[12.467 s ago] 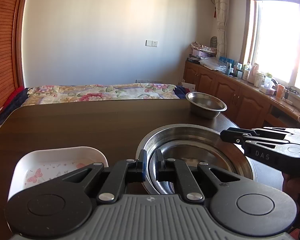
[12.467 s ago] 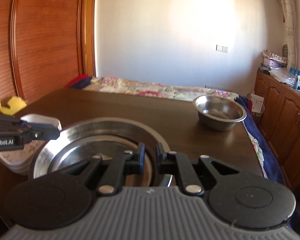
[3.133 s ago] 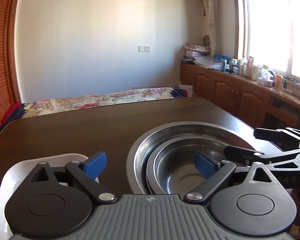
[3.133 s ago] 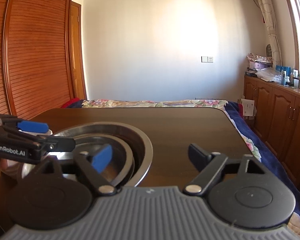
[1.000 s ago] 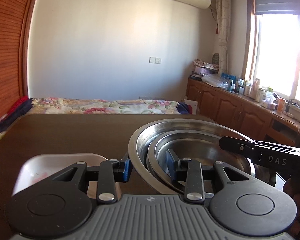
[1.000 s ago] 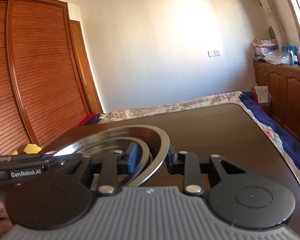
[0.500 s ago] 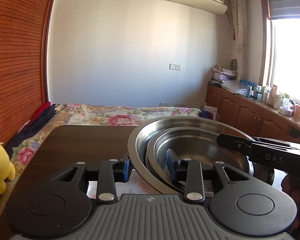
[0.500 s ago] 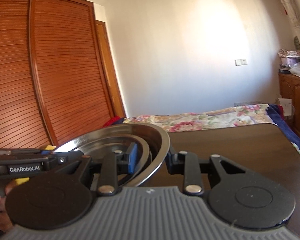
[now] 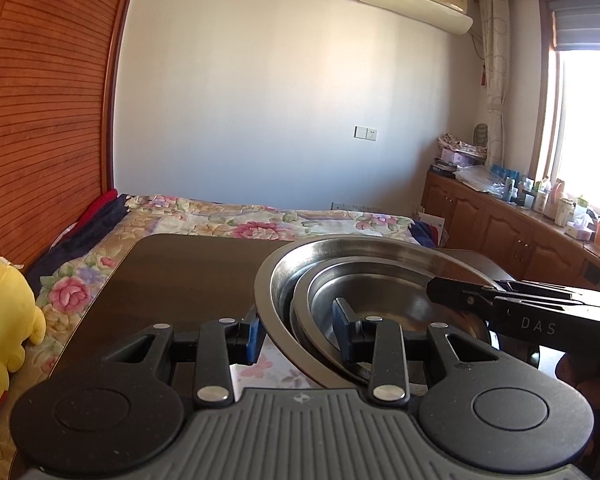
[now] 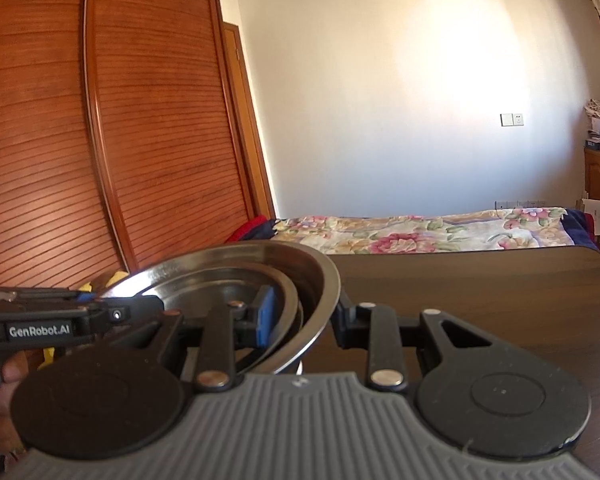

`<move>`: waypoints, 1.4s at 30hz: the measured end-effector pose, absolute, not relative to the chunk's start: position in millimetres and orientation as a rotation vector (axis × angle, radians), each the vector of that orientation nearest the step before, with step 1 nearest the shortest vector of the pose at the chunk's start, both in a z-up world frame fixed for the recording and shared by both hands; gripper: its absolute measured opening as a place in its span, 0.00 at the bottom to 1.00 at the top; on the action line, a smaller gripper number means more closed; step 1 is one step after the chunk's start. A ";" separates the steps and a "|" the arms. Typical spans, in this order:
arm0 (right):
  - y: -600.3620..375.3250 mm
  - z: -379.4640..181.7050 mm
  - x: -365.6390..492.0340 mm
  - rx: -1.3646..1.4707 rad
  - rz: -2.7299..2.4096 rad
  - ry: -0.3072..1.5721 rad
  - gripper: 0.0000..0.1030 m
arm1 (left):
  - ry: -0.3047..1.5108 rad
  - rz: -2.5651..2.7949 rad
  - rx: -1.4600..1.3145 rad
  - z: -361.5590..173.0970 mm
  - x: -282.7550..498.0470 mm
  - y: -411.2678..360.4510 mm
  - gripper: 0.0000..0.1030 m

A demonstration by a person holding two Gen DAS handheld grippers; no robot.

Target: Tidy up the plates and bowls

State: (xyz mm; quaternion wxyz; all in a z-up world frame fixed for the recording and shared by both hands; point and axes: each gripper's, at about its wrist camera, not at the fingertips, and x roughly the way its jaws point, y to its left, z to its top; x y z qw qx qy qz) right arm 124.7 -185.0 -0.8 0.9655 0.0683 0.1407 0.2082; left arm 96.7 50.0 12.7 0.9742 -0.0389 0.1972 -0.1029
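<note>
Since a second ago you swung the nested steel bowls (image 9: 364, 276) up off the dark table (image 9: 188, 272).
Your left gripper (image 9: 298, 332) clenched the near rim, your right gripper (image 10: 302, 322) the opposite rim; the stack hung tilted over a white floral dish (image 9: 268, 364).

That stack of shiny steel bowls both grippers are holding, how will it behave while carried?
The nested stainless steel bowls are probably rigid but slippery: smooth polished rims sit between the left gripper and right gripper. The inner bowls look loosely nested, so tilting may slide or rattle them.
</note>
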 end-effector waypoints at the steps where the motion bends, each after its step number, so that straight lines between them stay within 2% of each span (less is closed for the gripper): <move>1: -182.6 -1.6 125.3 0.133 0.422 0.290 0.31 | 0.401 -0.205 -0.080 11.4 97.1 51.6 0.36; 42: -143.9 -26.8 135.3 0.074 0.436 0.384 0.35 | 0.465 -0.152 -0.050 -20.3 98.7 58.2 0.37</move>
